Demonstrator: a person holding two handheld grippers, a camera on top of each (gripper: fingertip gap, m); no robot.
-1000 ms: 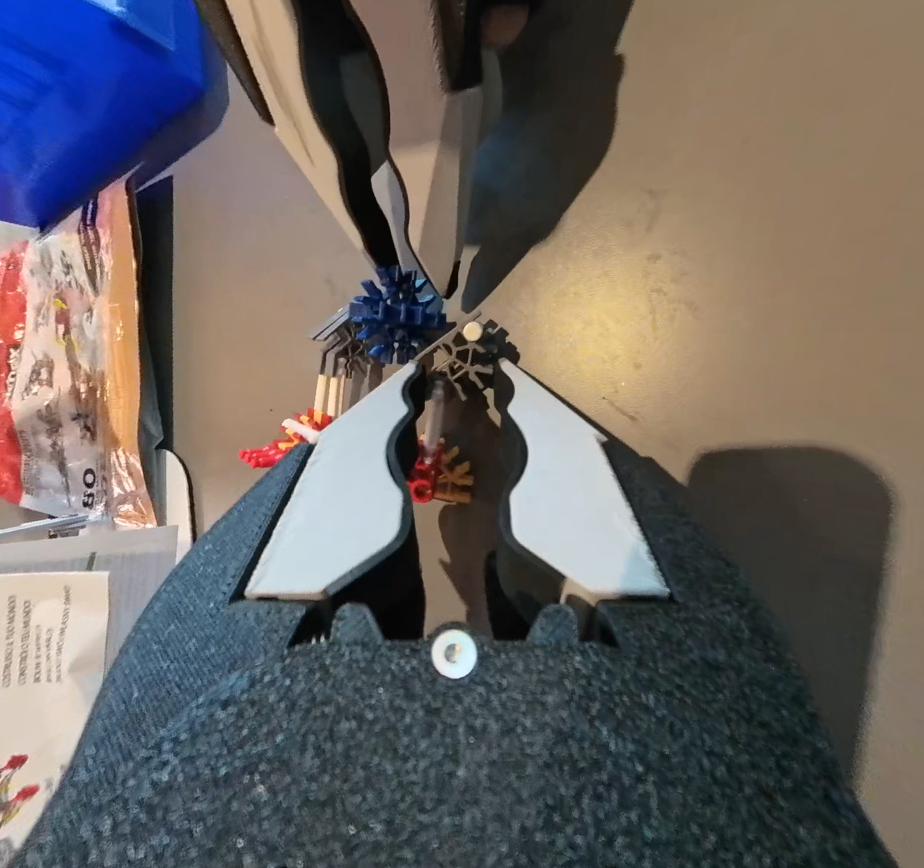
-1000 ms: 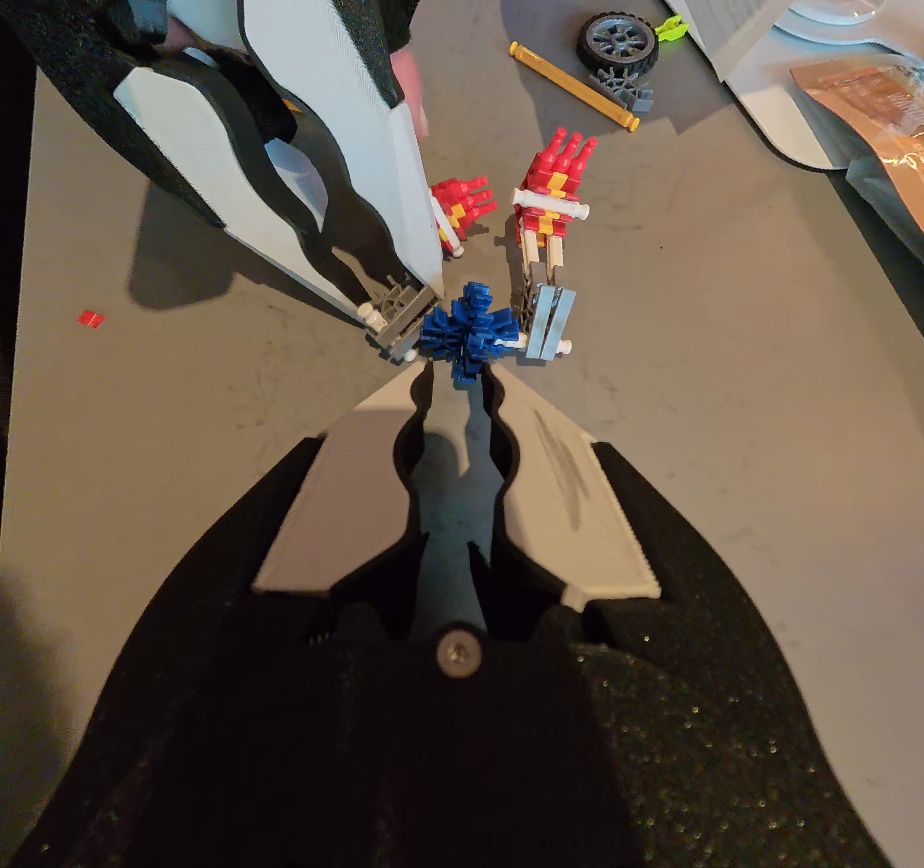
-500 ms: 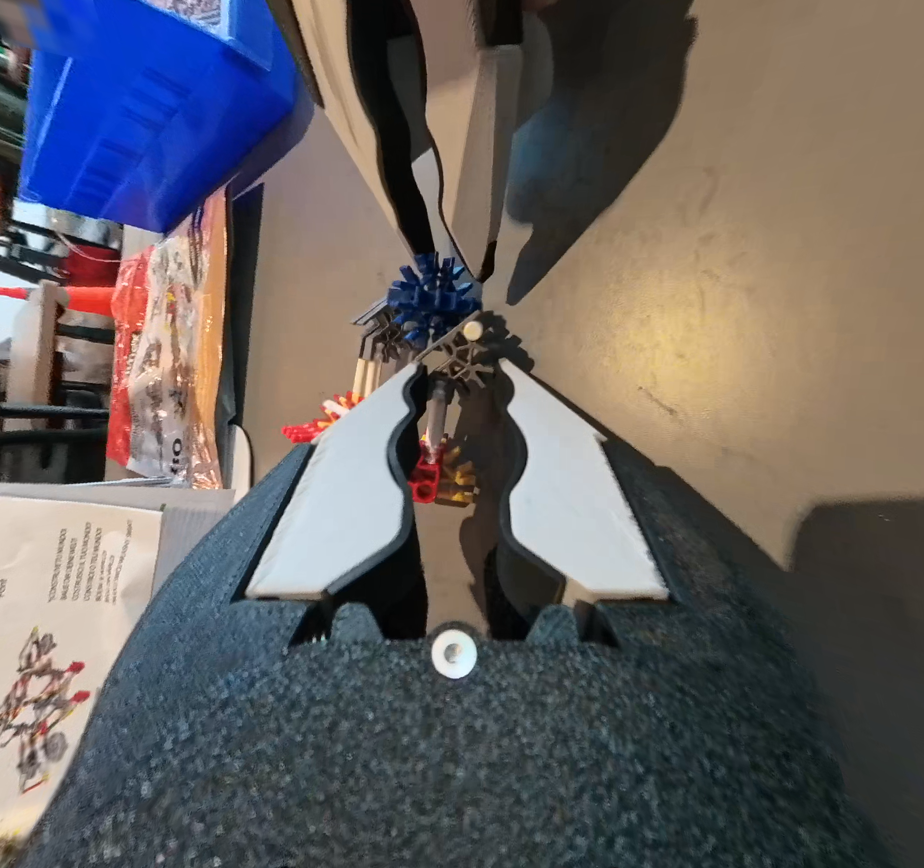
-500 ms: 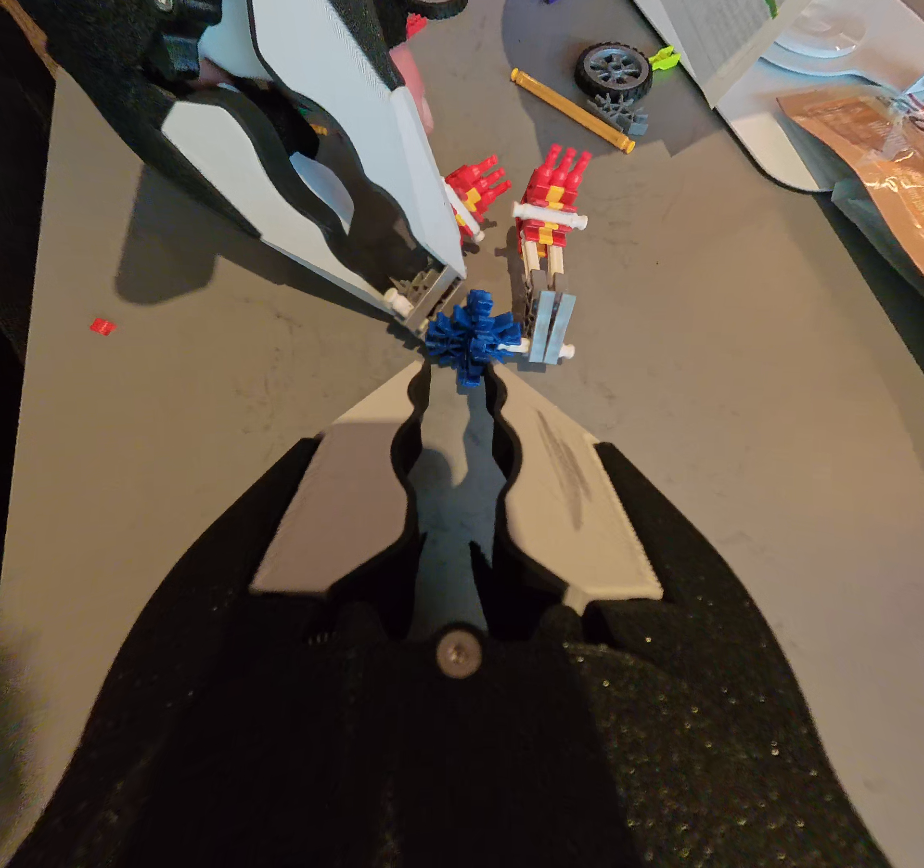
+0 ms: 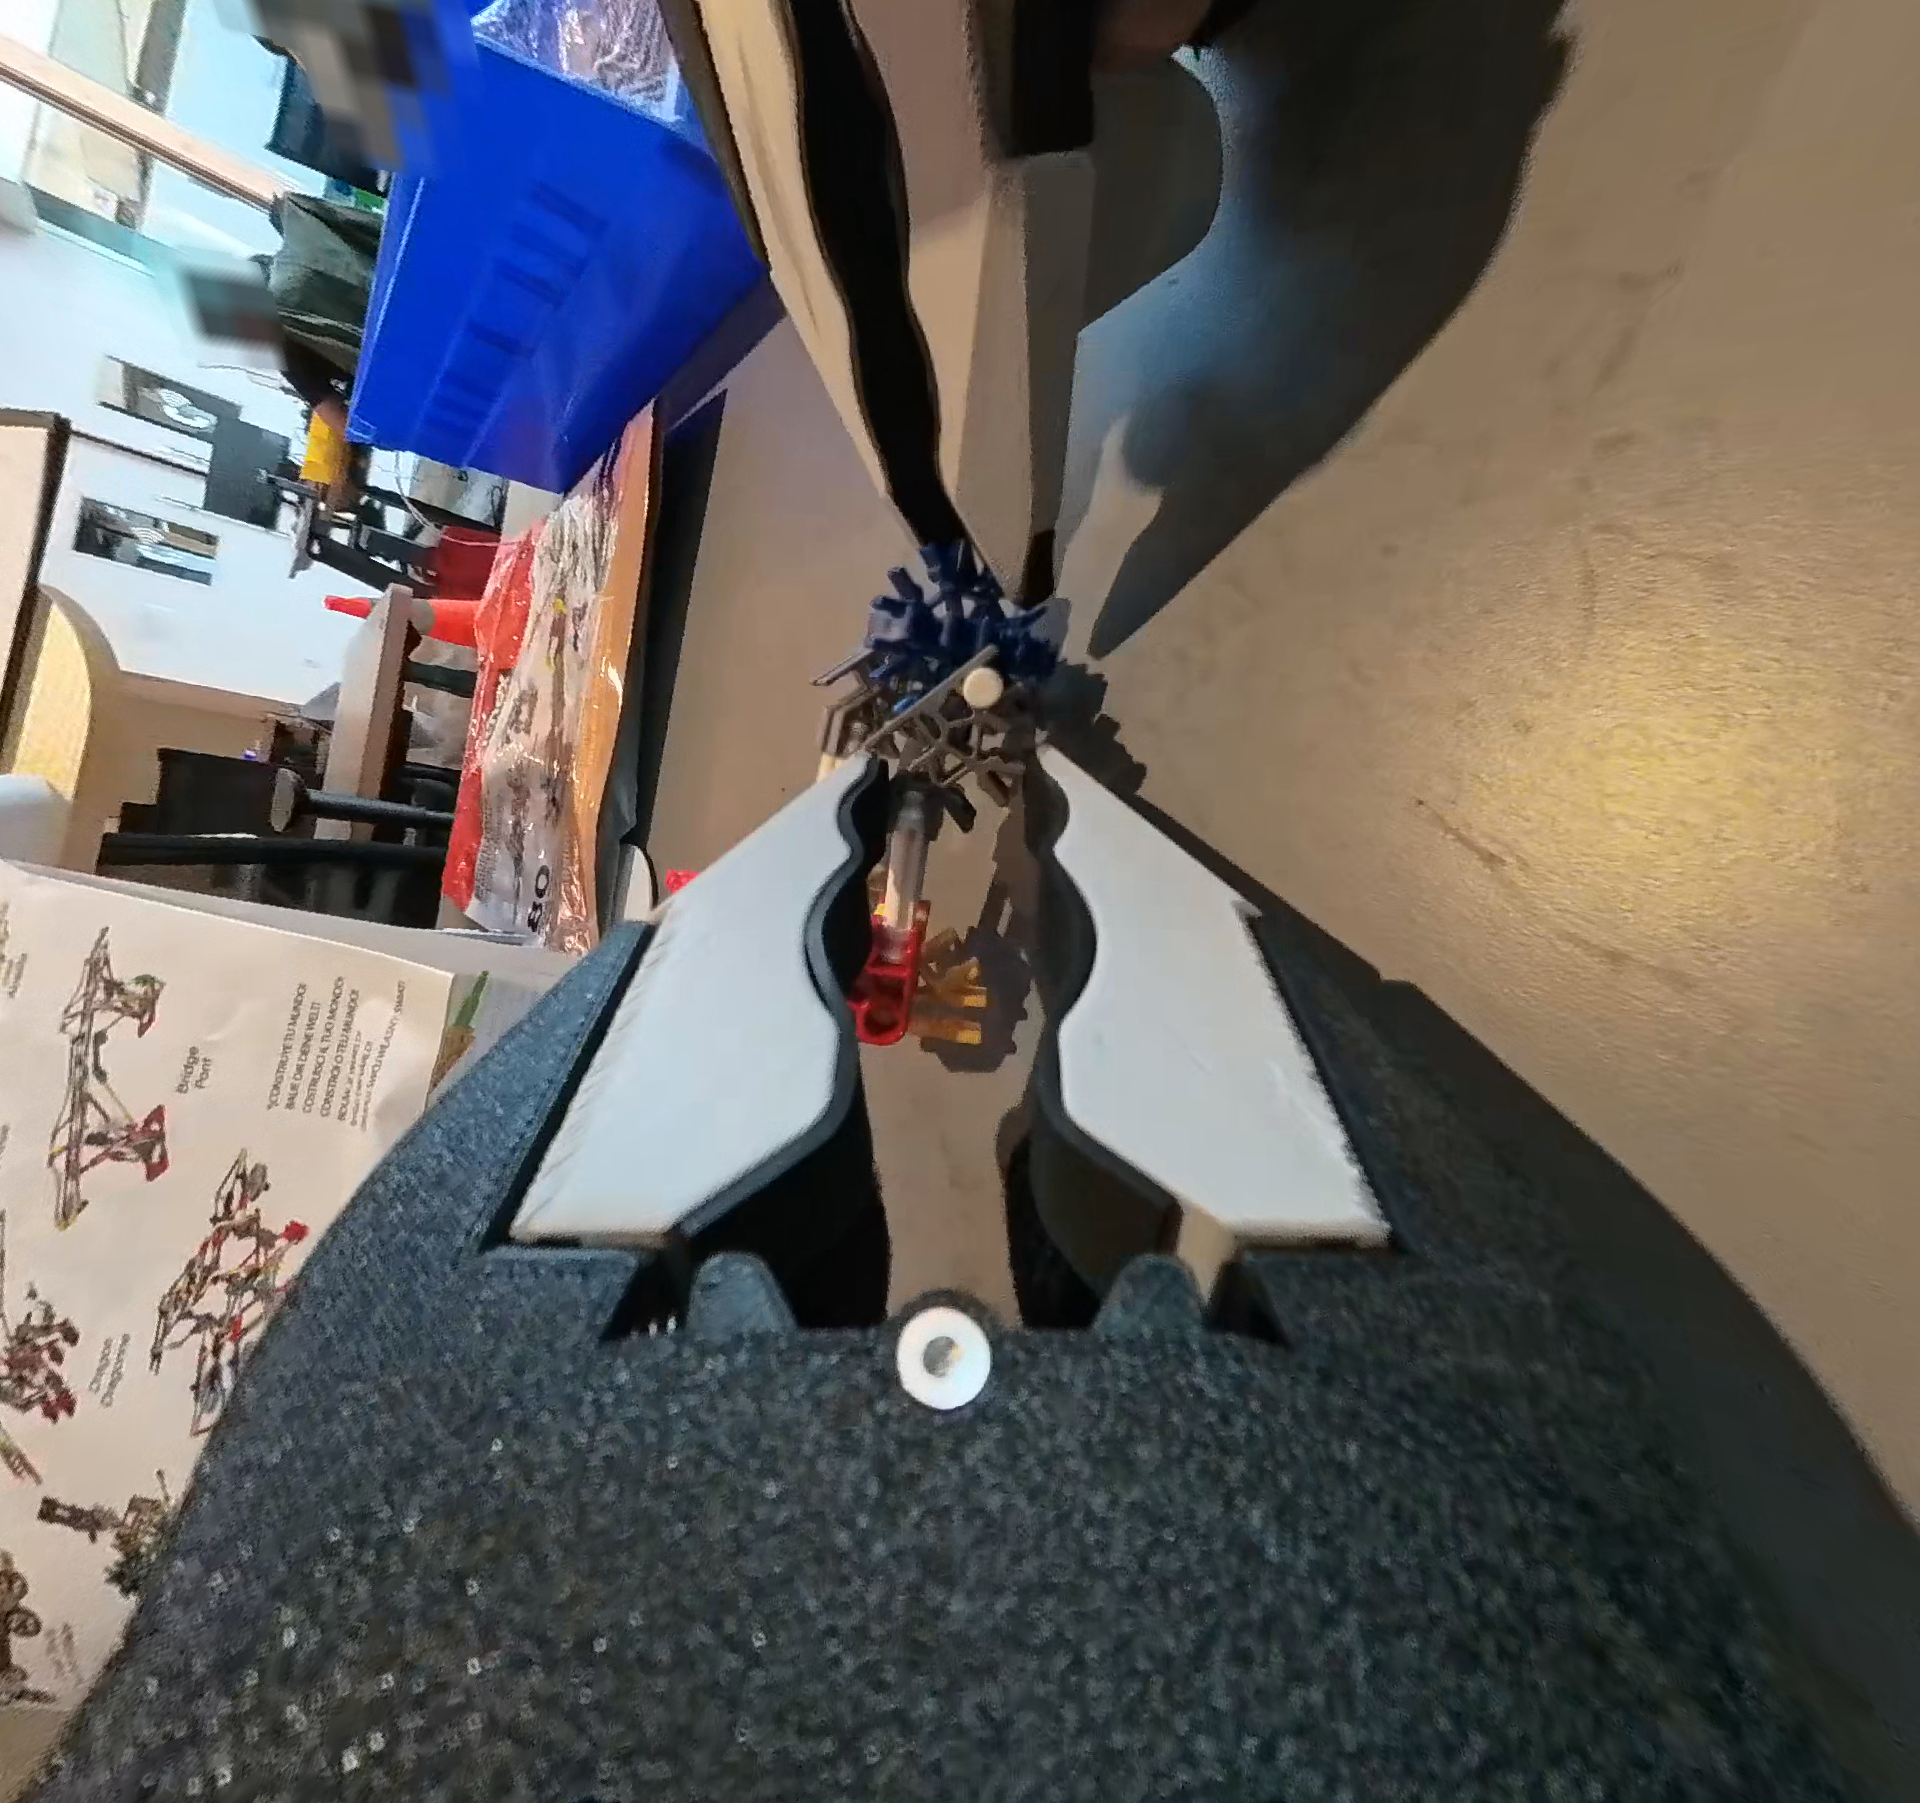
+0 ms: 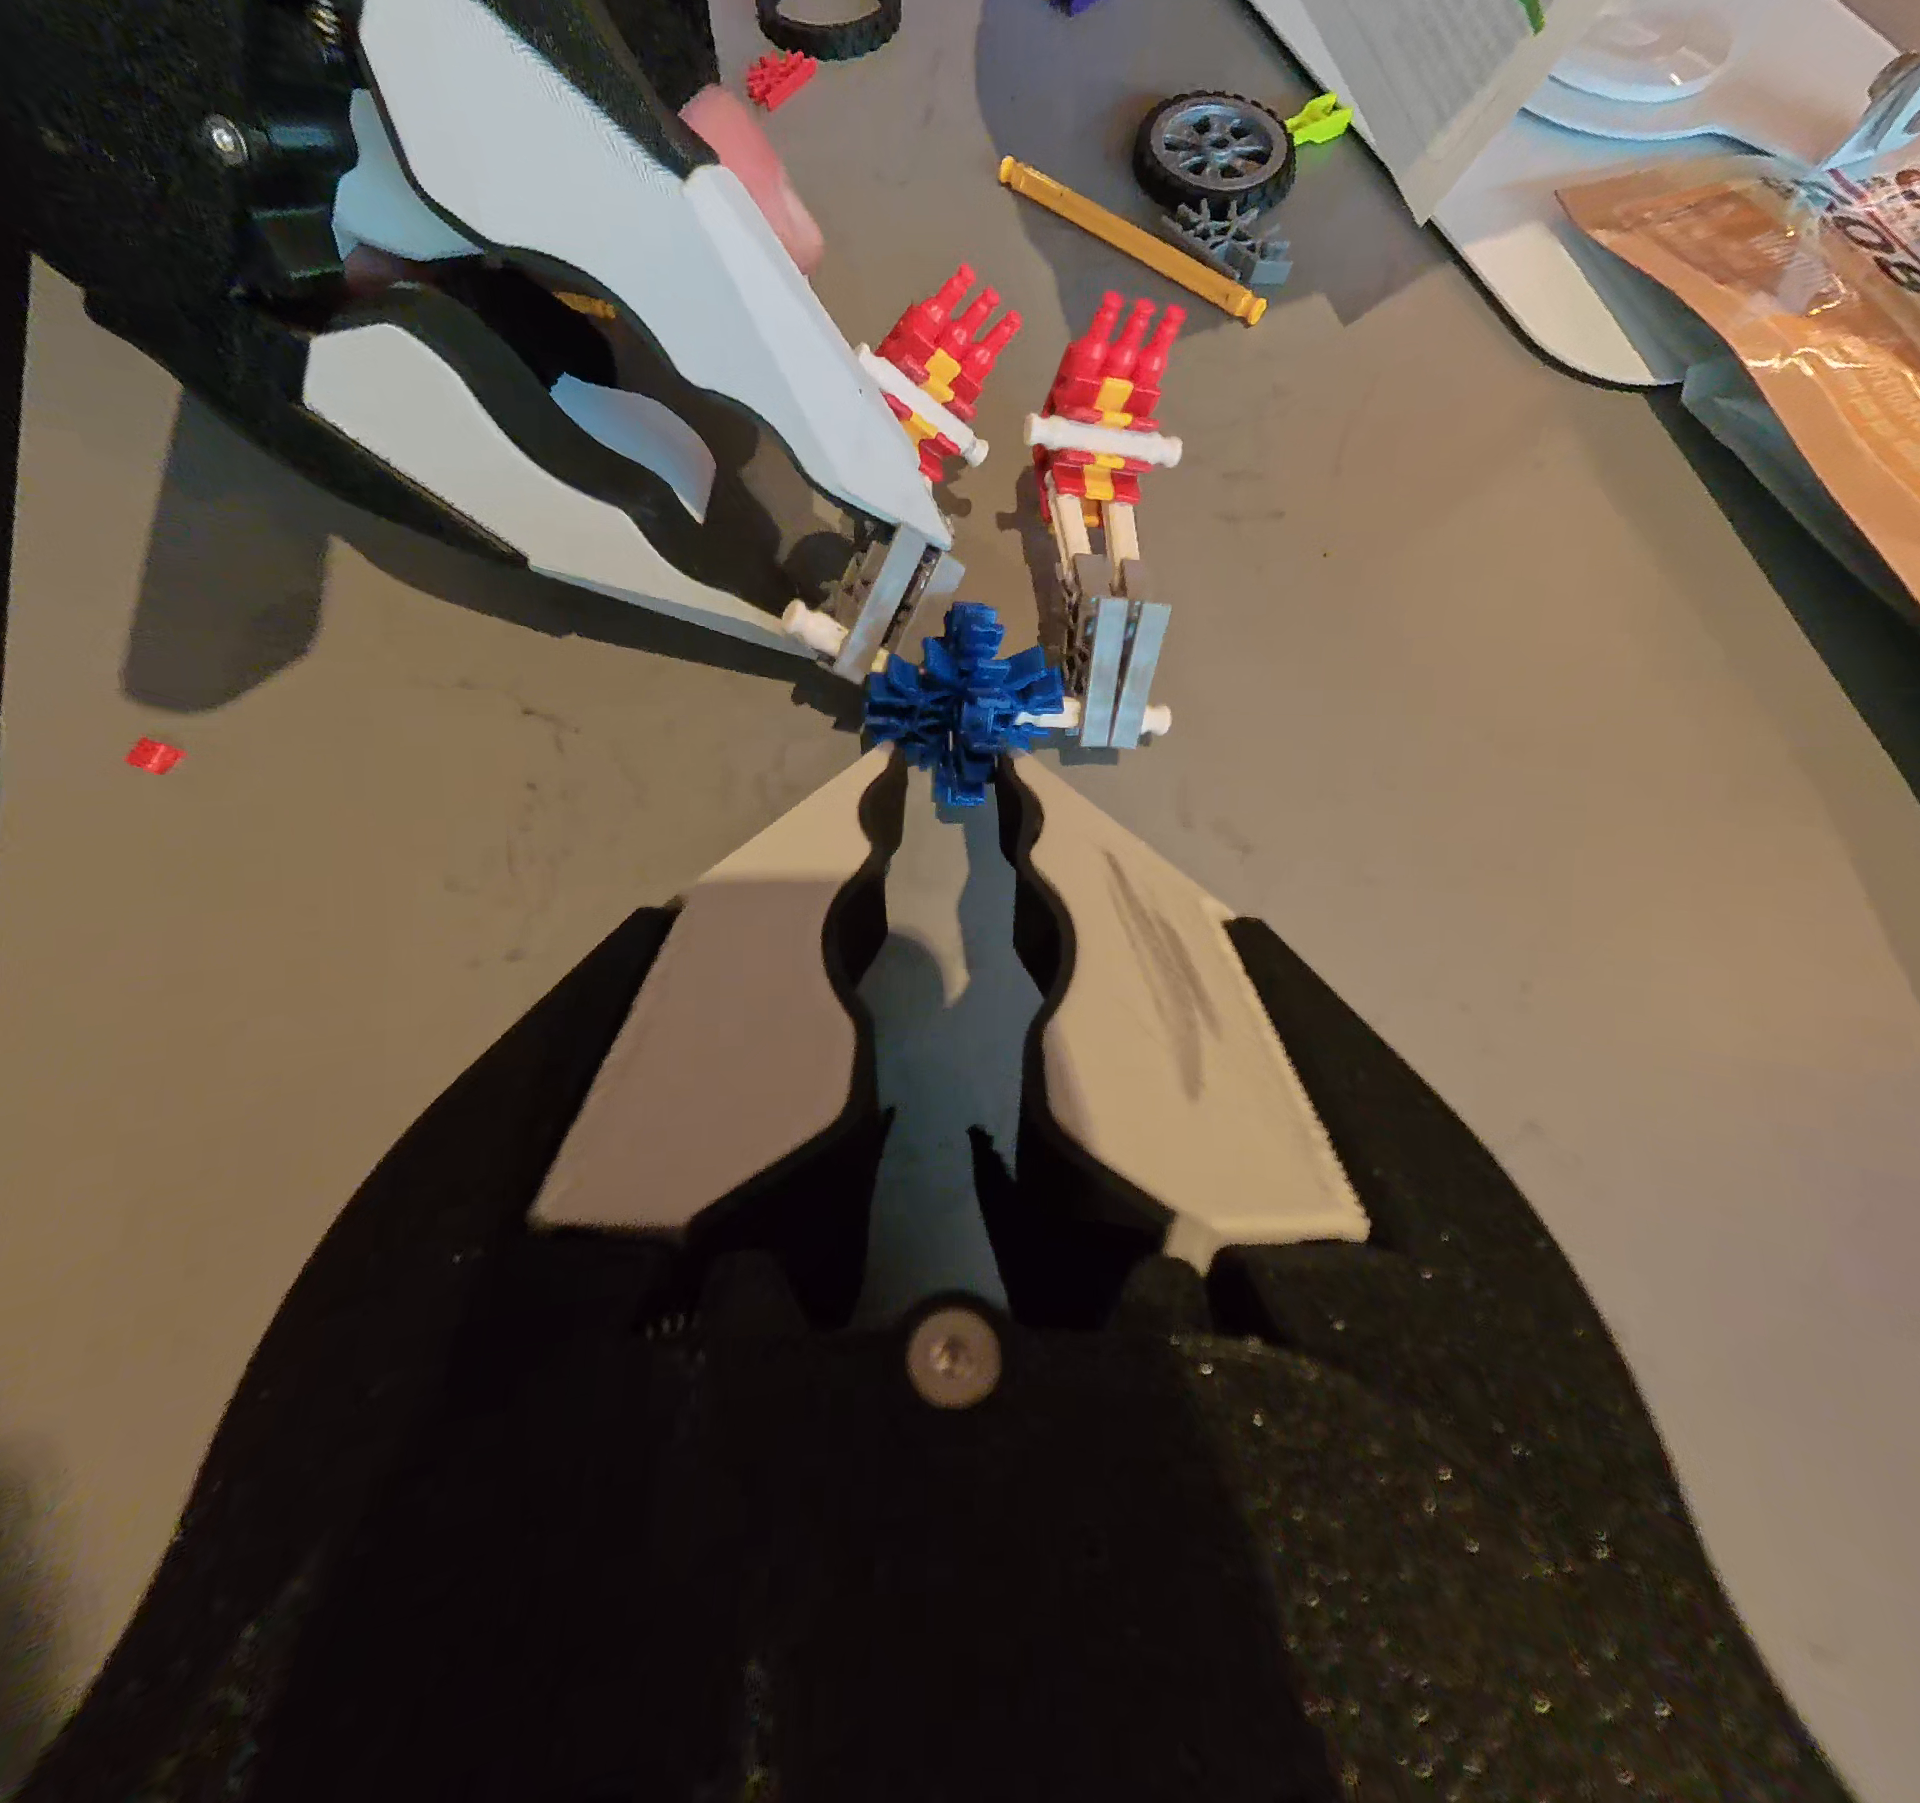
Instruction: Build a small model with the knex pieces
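My right gripper (image 6: 948, 777) is shut on a blue spiky connector cluster (image 6: 961, 704), just above the grey table (image 6: 1455, 818). A white peg joins the cluster to a grey connector leg (image 6: 1117, 652) with a red and yellow end (image 6: 1112, 382). My left gripper (image 5: 956, 766) is shut on the grey connector (image 5: 940, 735) of a second such leg, whose red and yellow end (image 5: 909, 984) lies between its fingers. That grey connector (image 6: 894, 600) sits against the cluster's left side. The right gripper (image 5: 987, 548) enters the left wrist view from above, over the blue cluster (image 5: 951, 615).
A blue bin (image 5: 540, 247), a bag of parts (image 5: 551, 714) and an instruction sheet (image 5: 156, 1130) lie to the left. A black tyre (image 6: 826, 3), a wheel (image 6: 1216, 153), a yellow rod (image 6: 1127, 236), a booklet (image 6: 1403, 18) and a small red piece (image 6: 154, 754) lie on the table. The grippers are tip to tip, or close to it. From either gripper's tips it is about 15 cm to the small red piece (image 6: 154, 754).
The left gripper has tilted with its grey connector held against the blue cluster, so its view now shows more of the bin and room. Both grips are unchanged.
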